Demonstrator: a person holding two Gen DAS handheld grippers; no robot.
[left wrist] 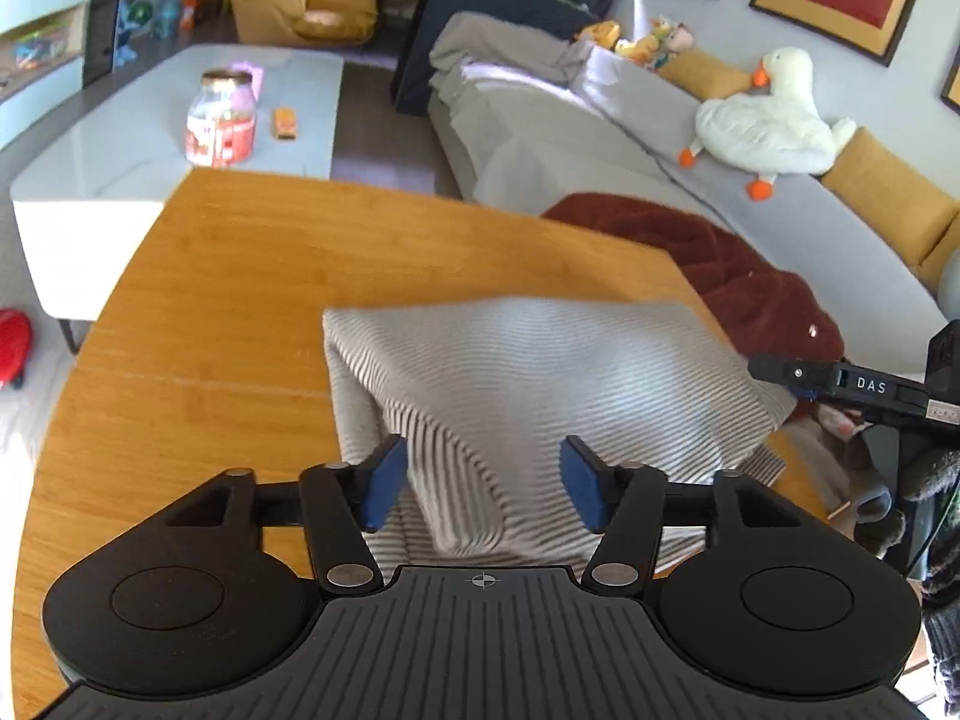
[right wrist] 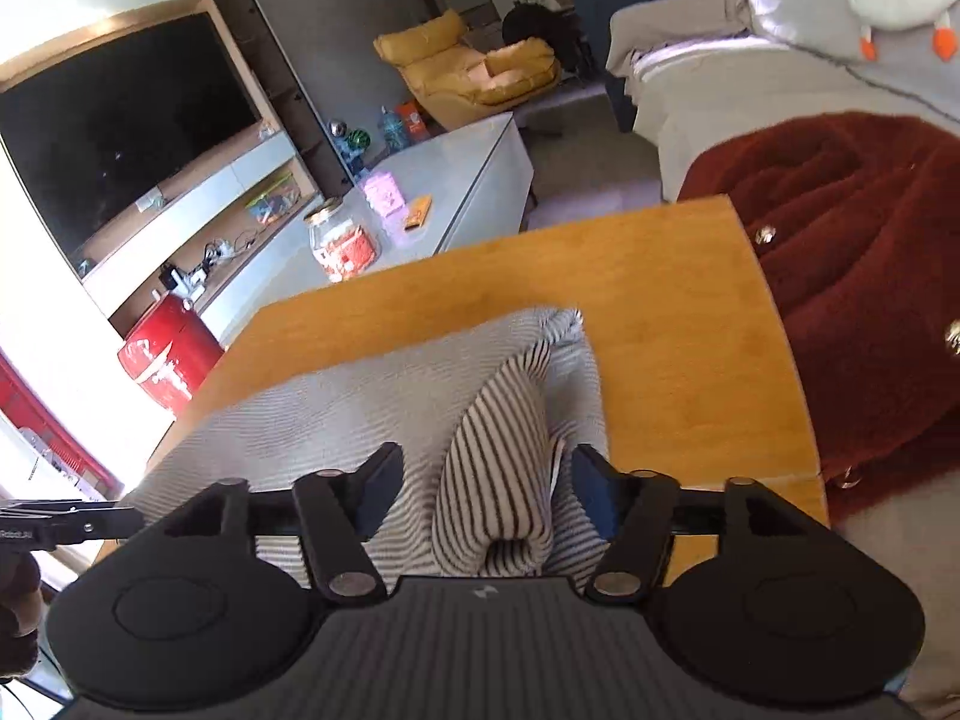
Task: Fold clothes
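Note:
A grey-and-white striped garment point(left wrist: 540, 378) lies partly folded on the wooden table point(left wrist: 240, 276). My left gripper point(left wrist: 483, 480) is open, its blue pads on either side of a raised fold at the garment's near edge, not closed on it. In the right wrist view the same garment point(right wrist: 336, 402) spreads over the table point(right wrist: 660, 312), with a rolled striped fold point(right wrist: 504, 456) standing up between the jaws. My right gripper point(right wrist: 486, 492) is open around that fold. The right gripper also shows at the right edge of the left wrist view point(left wrist: 852, 387).
A dark red fleece garment point(right wrist: 852, 276) lies on the grey sofa point(left wrist: 720, 180) just right of the table. A white coffee table point(left wrist: 180, 138) with a jar point(left wrist: 221, 117) stands beyond. A plush goose point(left wrist: 774, 120) sits on the sofa. A red bin point(right wrist: 168, 354) stands on the floor to the left.

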